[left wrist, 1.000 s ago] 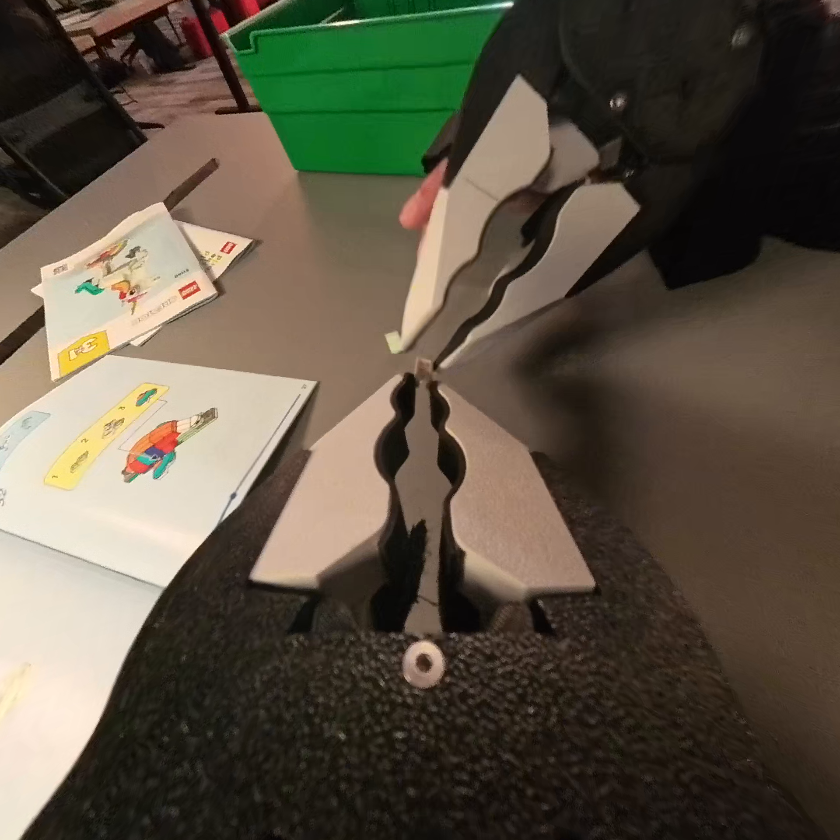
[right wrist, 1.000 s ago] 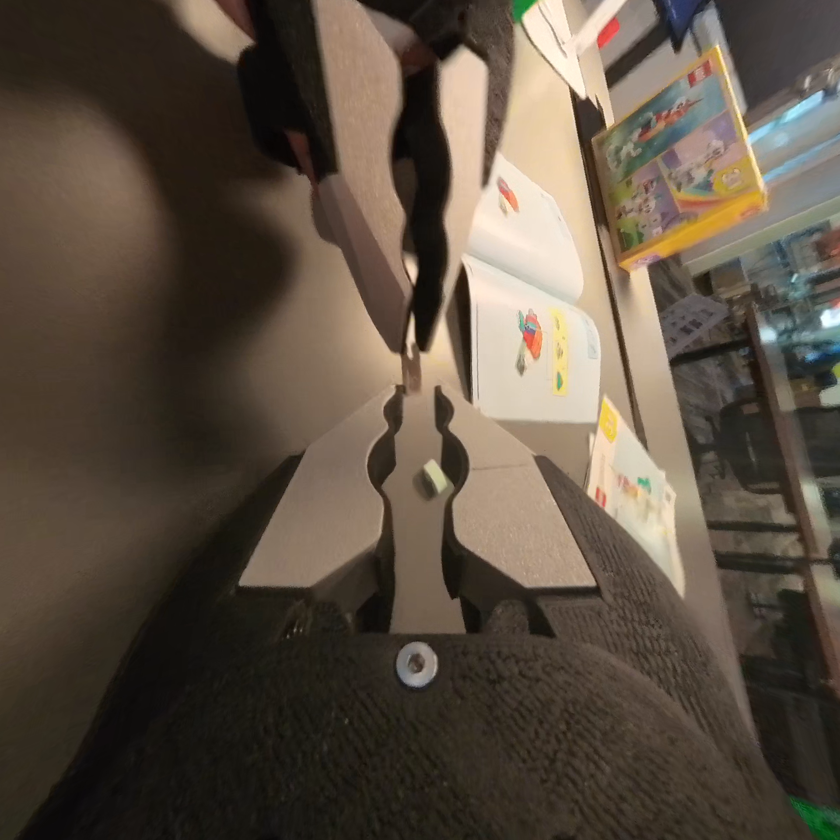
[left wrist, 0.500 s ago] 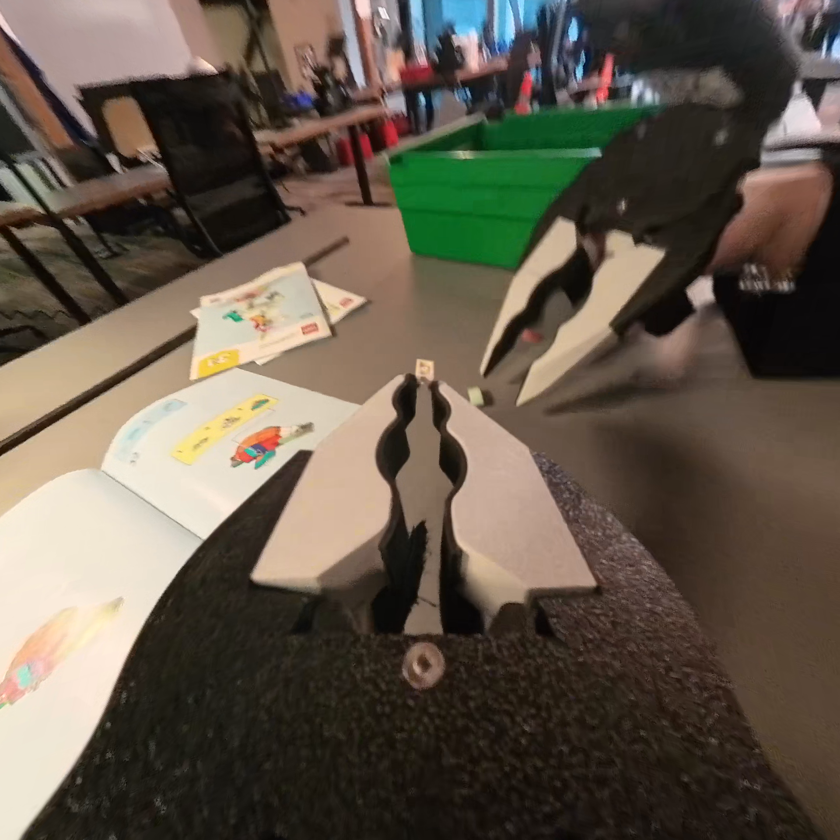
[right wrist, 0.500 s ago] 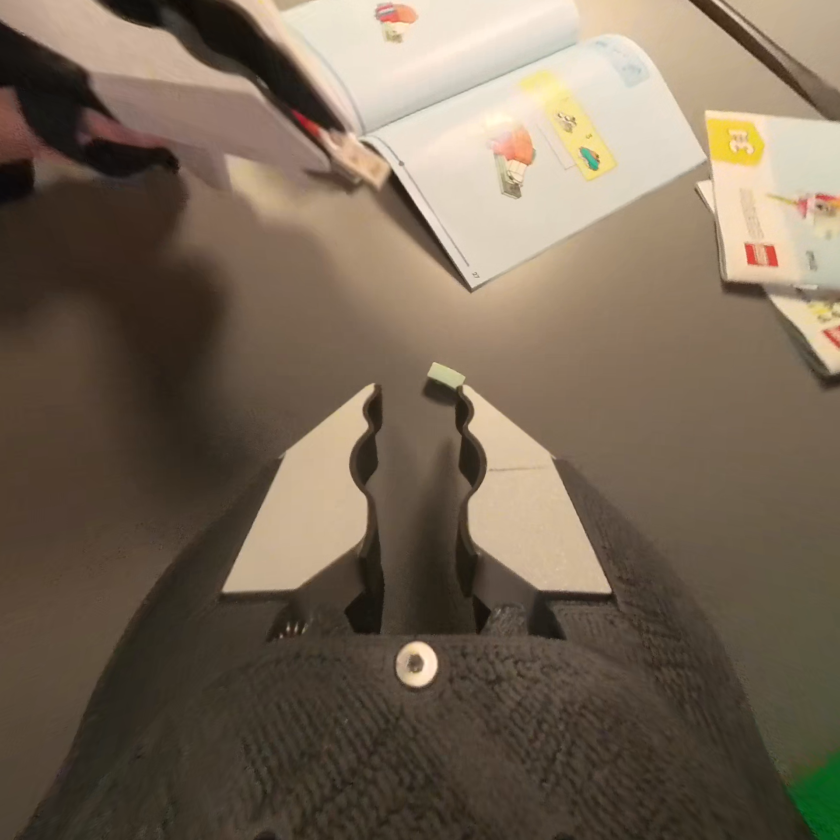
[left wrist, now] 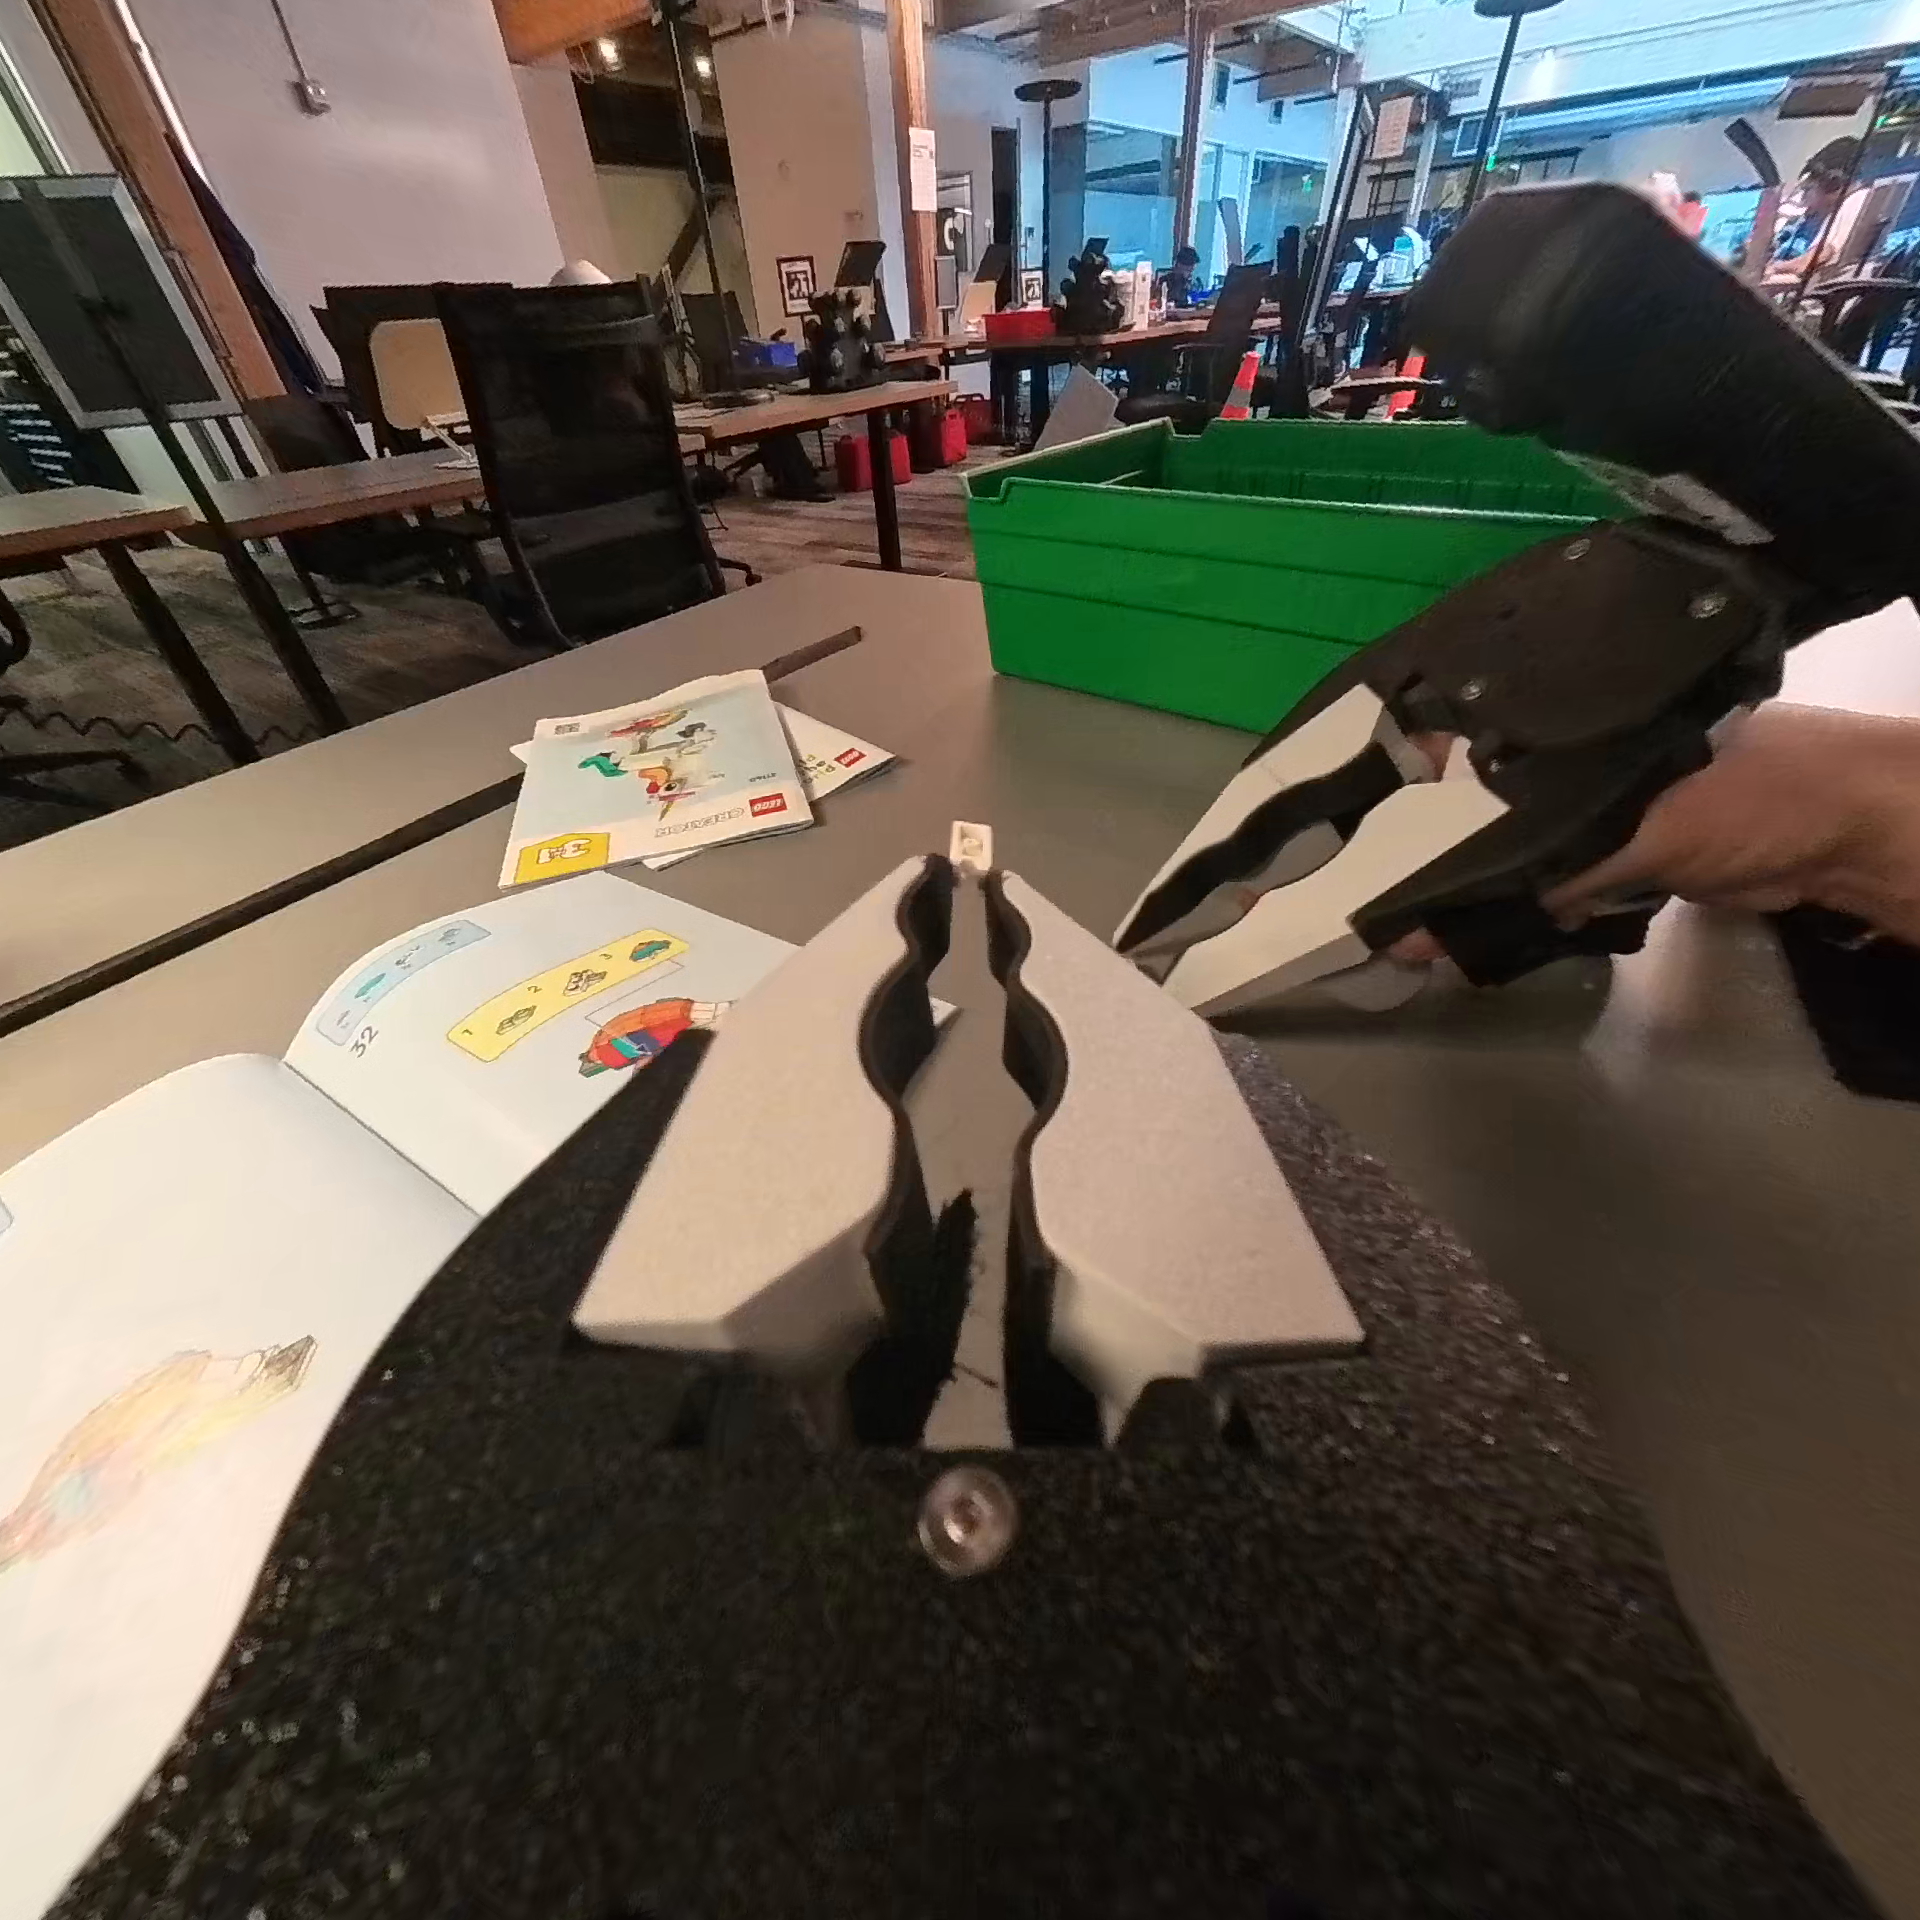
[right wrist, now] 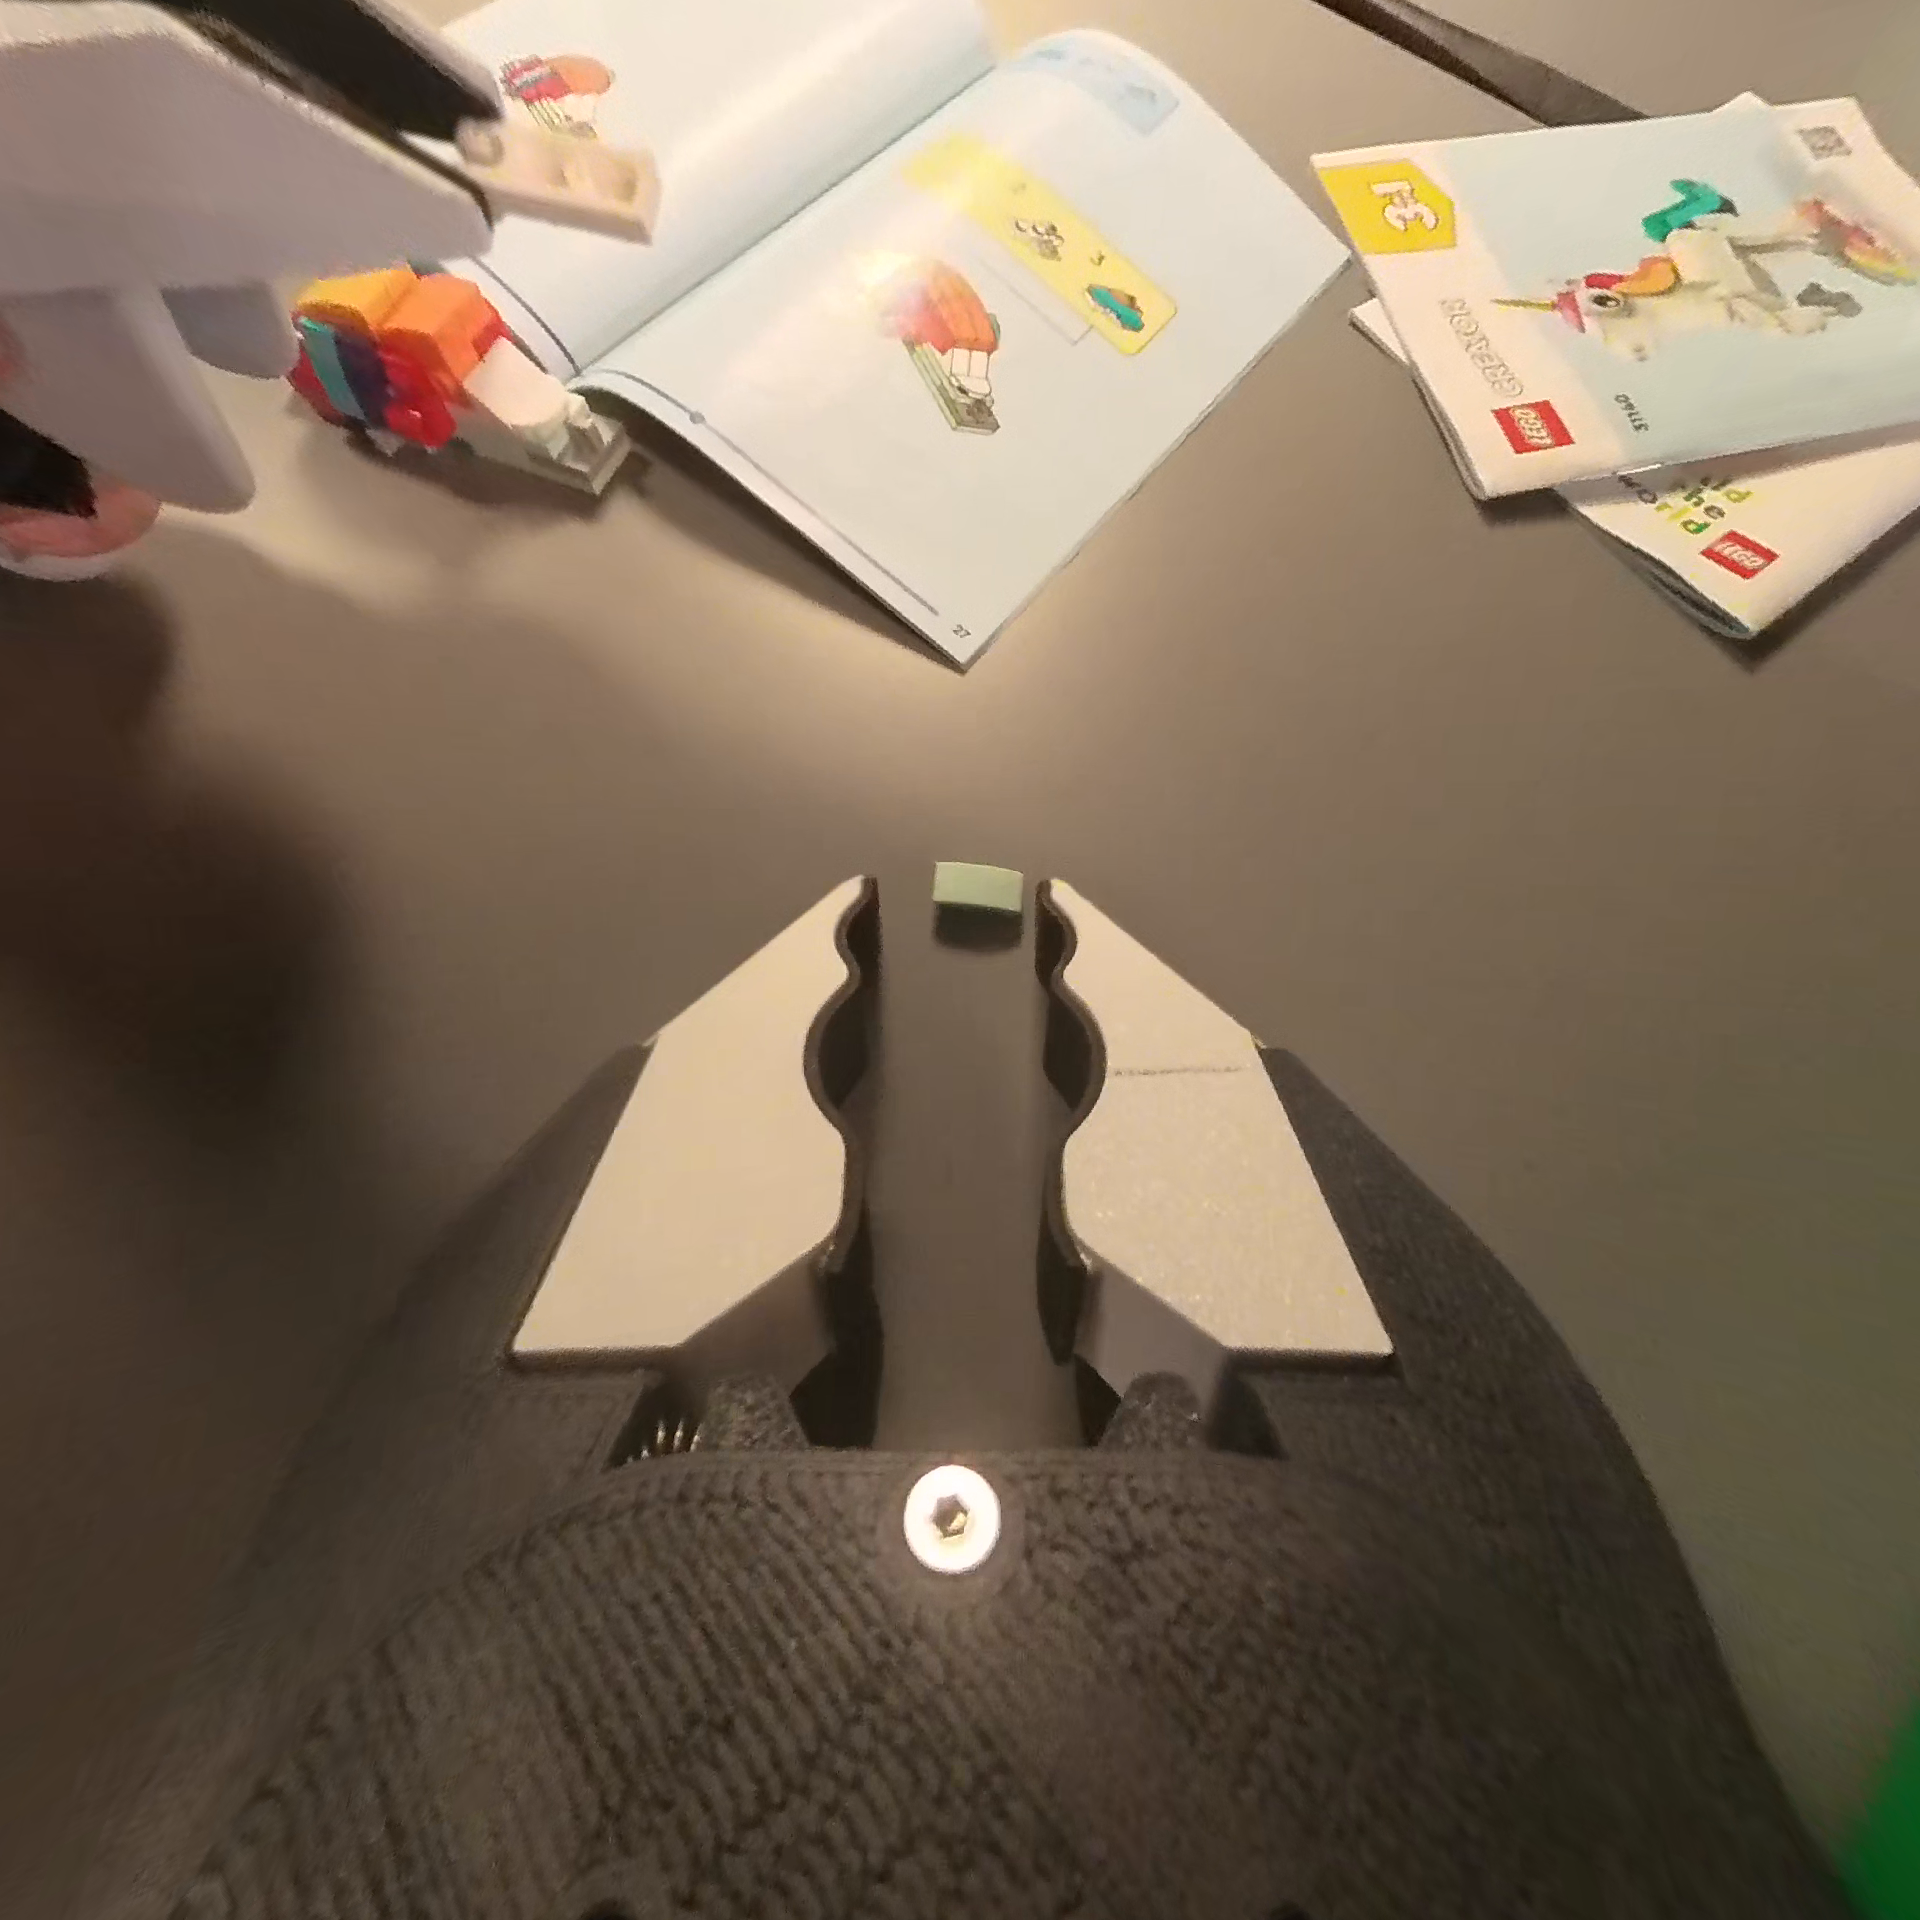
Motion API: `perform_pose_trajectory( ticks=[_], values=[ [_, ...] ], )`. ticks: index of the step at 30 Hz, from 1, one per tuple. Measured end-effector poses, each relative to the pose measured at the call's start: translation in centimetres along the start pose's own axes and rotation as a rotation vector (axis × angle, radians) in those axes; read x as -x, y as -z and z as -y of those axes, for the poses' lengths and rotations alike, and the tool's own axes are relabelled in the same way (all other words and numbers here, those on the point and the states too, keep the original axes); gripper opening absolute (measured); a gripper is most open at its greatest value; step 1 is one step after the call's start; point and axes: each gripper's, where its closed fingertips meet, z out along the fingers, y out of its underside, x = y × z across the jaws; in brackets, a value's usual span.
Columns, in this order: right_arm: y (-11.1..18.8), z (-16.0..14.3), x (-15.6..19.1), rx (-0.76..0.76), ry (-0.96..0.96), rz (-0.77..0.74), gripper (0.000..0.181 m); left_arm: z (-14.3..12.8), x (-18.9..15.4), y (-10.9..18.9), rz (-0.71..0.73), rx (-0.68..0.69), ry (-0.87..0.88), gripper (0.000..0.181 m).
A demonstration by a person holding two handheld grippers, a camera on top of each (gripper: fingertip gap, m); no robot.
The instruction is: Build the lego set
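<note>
Left hand-held gripper (left wrist: 968, 883), white plate (left wrist: 968, 840) lengthwise forward

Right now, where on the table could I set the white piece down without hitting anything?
Bare table lies right of the small green piece, bounded by the open manual and closed booklets. Left of the right gripper also looks free, in shadow. It is crowded by the partly built model beneath the left gripper holding the white piece.

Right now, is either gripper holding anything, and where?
Left gripper pinches a white brick by one end. Right gripper is open, holding nothing; a pale green piece lies between its tips.
</note>
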Motion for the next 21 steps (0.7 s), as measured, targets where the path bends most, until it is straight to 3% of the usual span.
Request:
perform_pose_trajectory(
  ticks=[21],
  values=[
    [-0.46, 0.02, 0.02, 0.016, -0.029, 0.016, 0.020, -0.72, -0.70, -0.30, -0.028, 0.043, -0.037, 0.005]
  ],
)
